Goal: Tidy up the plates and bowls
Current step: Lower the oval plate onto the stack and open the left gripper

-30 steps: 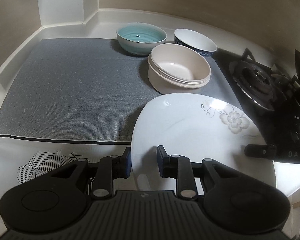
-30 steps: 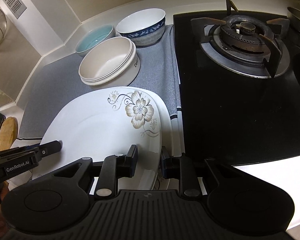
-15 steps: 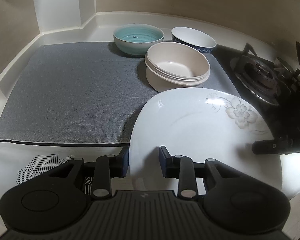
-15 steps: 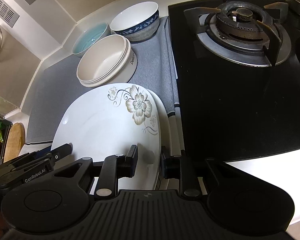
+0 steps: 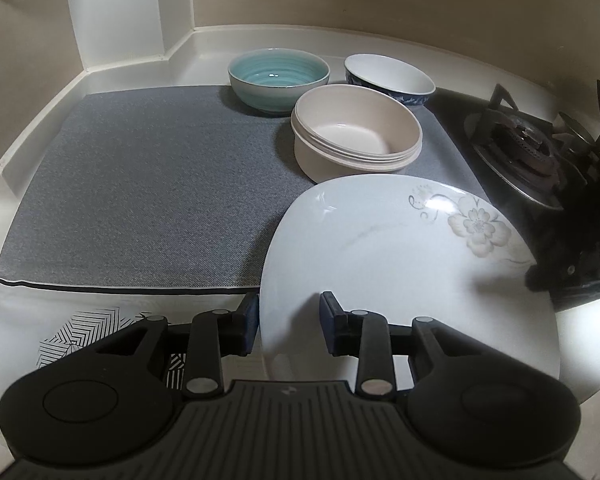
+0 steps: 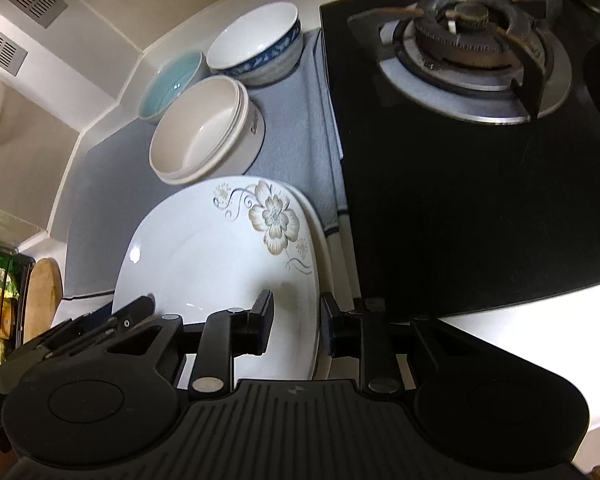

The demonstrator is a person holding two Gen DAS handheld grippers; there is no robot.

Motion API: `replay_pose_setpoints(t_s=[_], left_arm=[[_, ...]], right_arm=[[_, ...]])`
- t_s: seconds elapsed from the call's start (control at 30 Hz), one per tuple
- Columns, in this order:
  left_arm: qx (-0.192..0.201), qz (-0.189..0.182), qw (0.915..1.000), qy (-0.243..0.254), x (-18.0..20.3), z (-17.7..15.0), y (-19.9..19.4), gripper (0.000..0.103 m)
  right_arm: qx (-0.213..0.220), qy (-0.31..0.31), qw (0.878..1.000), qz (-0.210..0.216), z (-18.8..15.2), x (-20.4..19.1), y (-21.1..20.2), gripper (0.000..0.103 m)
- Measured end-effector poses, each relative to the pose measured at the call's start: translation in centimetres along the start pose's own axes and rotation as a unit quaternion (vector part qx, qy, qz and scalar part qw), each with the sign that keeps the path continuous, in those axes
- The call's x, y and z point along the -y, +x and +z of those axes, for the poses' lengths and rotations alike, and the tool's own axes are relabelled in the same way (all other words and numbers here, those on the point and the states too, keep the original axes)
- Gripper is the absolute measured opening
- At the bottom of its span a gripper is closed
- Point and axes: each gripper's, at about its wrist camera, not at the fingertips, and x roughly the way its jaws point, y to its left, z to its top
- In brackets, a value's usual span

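- While both sets of jaws widen around the floral plate's [image 5: 404, 264] rim, the left gripper [image 5: 289, 322] and right gripper [image 6: 296, 322] no longer pinch it.
- Releasing well means backing straight off, clear of the beige bowl stack [image 5: 356, 136] beyond the plate.

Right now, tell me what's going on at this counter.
A person holds a gripper in each hand at opposite edges of a white flower plate. The left gripper straddles its near-left rim. The right gripper straddles its right rim, jaws opening. The beige bowl stack, teal bowl and blue-patterned bowl sit on the grey mat.
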Motion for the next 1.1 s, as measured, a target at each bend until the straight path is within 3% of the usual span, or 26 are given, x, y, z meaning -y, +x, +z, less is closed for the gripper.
replay_pose_setpoints(t_s=[0.5,0.57,0.63,0.8,1.1], left_arm=[[-0.011,0.009,0.9998,-0.016,0.0,0.0,-0.4,0.038],[-0.009,0.011,0.9997,-0.019,-0.1,0.1,-0.6,0.04],[-0.006,0.01,0.9996,-0.025,-0.2,0.1,-0.9,0.052],[0.006,-0.002,0.9988,-0.049,-0.5,0.0,-1.9,0.066],[0.017,-0.001,0.9954,-0.094,-0.9,-0.9,-3.3,0.068]], right_arm=[[0.02,-0.063,0.997,-0.027,-0.4,-0.1,-0.4,0.032],[0.021,-0.067,0.997,-0.028,-0.5,-0.1,-0.4,0.032],[0.023,-0.071,0.997,-0.024,-0.5,0.0,-0.5,0.032],[0.018,-0.08,0.997,-0.011,-0.6,0.2,-0.4,0.032],[0.001,-0.079,0.997,0.017,-0.6,0.8,-0.2,0.032]])
